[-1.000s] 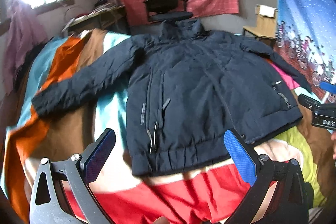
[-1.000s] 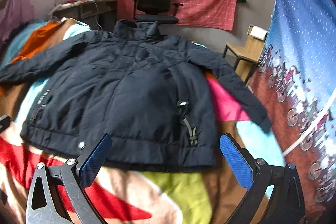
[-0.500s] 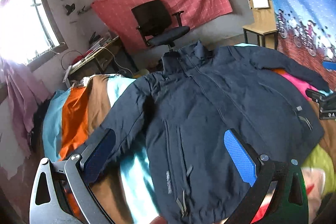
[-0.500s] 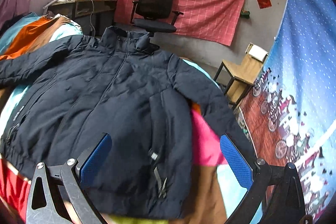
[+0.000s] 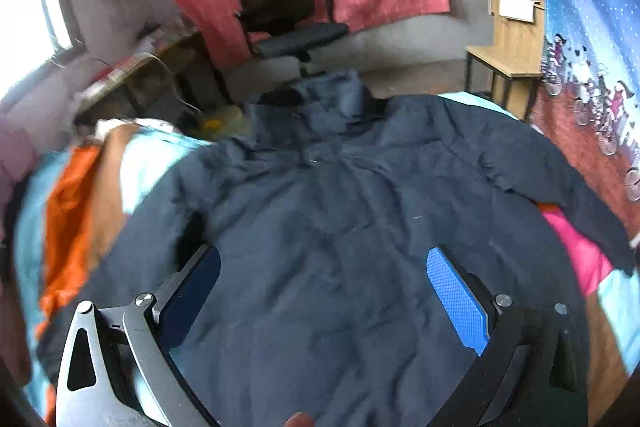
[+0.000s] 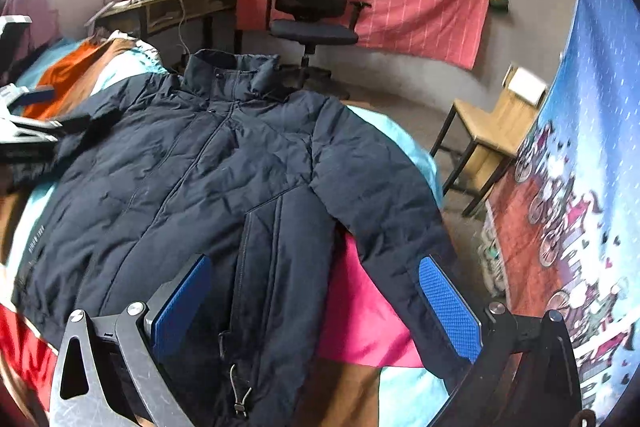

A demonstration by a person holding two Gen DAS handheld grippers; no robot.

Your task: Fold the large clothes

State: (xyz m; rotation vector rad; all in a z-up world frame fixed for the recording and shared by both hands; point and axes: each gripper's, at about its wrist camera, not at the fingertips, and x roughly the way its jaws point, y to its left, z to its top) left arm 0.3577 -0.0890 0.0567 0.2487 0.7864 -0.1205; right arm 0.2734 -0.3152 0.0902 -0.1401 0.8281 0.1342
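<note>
Right wrist view: navy padded jacket (image 6: 224, 179) spread face-up, unfolded, on a bed with a multicoloured blanket (image 6: 360, 319).

Right claw (image 6: 316, 311) is spread and empty, low in frame between jacket body and sleeve (image 6: 400, 235). Left claw (image 5: 324, 299) is likewise spread, holding nothing, above the jacket's lower centre. Judgement: first fold not yet begun. Recommend pinching the sleeve near its cuff at lower right, taking both fabric layers, then carrying it flat across the chest; padding is likely to spring back.
</note>
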